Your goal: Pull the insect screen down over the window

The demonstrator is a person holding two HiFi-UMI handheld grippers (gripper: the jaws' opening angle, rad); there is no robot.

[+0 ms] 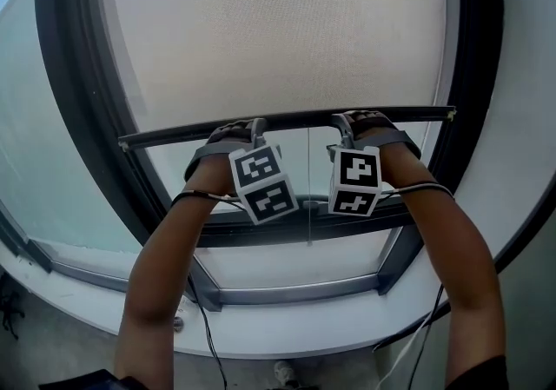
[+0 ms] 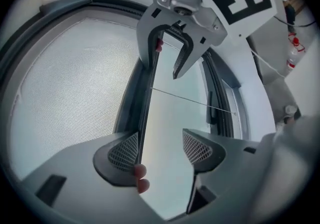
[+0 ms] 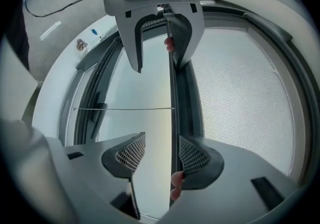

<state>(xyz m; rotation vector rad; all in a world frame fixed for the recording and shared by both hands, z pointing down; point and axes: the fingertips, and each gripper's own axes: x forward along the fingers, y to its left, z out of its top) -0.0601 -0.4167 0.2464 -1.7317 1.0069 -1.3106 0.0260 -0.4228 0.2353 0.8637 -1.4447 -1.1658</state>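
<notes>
Insect screen [image 1: 278,32]: fine, pale woven mesh covering the upper part of the dark-framed window [image 1: 479,32], with bare glass below it. Its bottom bar [image 1: 287,121] is a slim, straight, dark rail lying level across the opening. A thin cord [image 1: 308,188] hangs from its middle. Left claw [image 2: 160,149]: spread, with the bar resting against one grid-textured pad and the other pad clear of it. Right claw [image 3: 161,155]: likewise spread, with the bar against one pad only. The claws sit side by side, one on either side of the cord.
</notes>
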